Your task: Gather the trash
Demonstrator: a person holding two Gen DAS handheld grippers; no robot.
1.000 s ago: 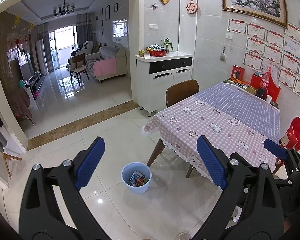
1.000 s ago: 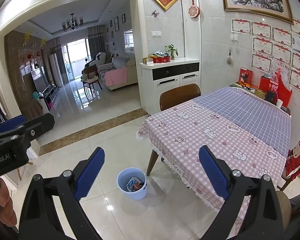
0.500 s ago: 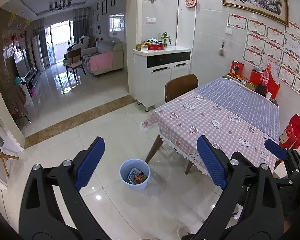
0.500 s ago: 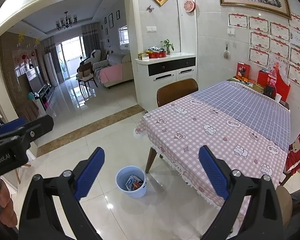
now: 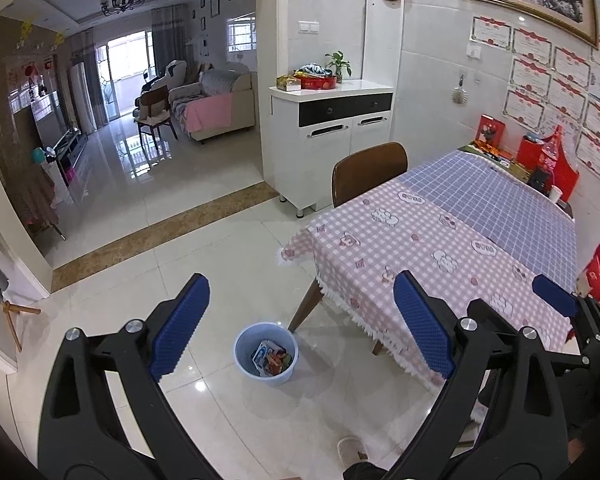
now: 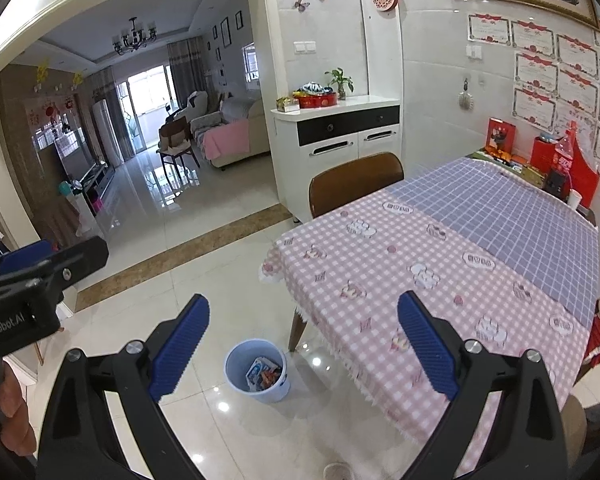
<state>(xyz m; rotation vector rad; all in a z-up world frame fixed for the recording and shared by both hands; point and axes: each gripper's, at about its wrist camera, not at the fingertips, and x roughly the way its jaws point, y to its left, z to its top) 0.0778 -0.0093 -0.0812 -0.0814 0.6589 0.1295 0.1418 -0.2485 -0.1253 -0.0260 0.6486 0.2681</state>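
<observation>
A bin (image 5: pixel 266 354) holding wrappers (image 5: pixel 271 360) is set on the floor (image 5: pixel 204 264) beside the table (image 5: pixel 440 248); a chair (image 5: pixel 368 172) is tucked behind.

Left gripper (image 5: pixel 302 326) held level, fingers spread wide, right gripper (image 6: pixel 303 330) likewise, both empty

Ahead of me a table (image 5: pixel 440 240) under pink and purple checked cloths, a brown chair (image 5: pixel 368 170) tucked in, a white cabinet (image 5: pixel 332 136) behind it, a sofa (image 5: pixel 220 108) farther off.
</observation>
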